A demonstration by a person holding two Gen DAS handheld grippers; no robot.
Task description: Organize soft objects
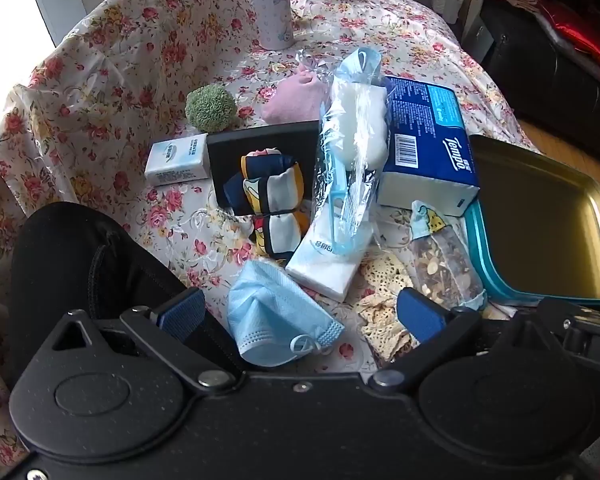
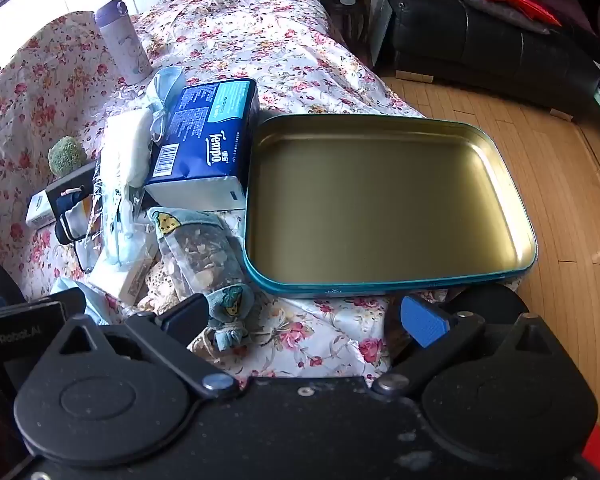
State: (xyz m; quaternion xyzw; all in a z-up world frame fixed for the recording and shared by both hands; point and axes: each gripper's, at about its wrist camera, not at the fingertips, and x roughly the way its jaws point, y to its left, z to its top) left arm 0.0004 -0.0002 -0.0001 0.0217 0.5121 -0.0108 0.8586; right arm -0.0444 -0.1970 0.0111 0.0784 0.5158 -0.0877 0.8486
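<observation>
One tin tray, one blue face mask.

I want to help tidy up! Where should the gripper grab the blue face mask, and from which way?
Grab the mask on its puffed-up middle fold, coming straight down from above. It lies loose and crumpled on the tablecloth, so that raised ridge gives the fingers something to pinch. The left gripper is open right over it. Avoid the thin ear loop; it would probably slip.
</observation>
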